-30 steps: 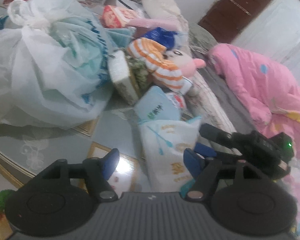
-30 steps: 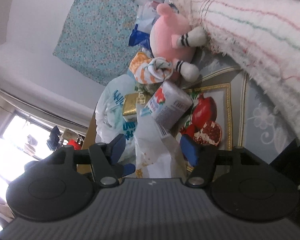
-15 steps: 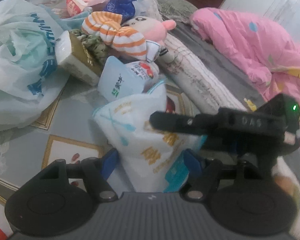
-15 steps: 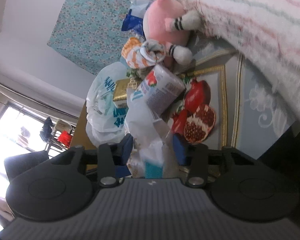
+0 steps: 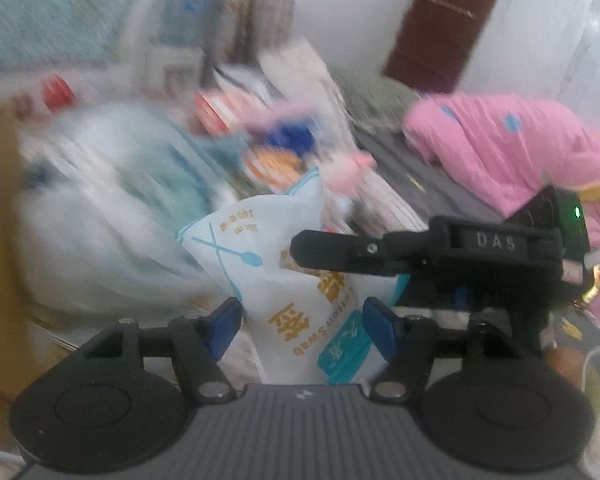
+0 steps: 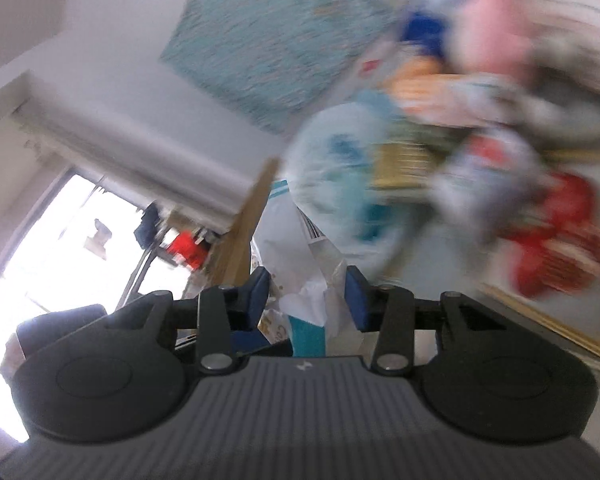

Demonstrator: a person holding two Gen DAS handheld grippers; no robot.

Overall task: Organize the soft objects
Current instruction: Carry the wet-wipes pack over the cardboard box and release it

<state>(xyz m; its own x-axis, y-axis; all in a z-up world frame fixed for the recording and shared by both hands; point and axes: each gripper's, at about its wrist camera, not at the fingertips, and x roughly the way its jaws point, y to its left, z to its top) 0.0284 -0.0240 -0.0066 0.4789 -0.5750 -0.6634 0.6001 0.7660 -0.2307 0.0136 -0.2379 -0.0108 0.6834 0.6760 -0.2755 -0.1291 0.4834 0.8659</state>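
The left gripper (image 5: 302, 326) has just been closing, its blue pads against the white cotton-swab bag (image 5: 296, 280) between them. The right gripper (image 6: 306, 298) pinches the bag's crumpled end (image 6: 312, 280). Beyond lie a blurred white plastic bag (image 5: 100, 216) and a pink quilt (image 5: 512, 152).

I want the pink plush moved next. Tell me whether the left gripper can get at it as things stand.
Probably not. The left gripper has the cotton swab bag between its fingers, the right gripper crosses in front, and the blurred pink plush lies beyond both.
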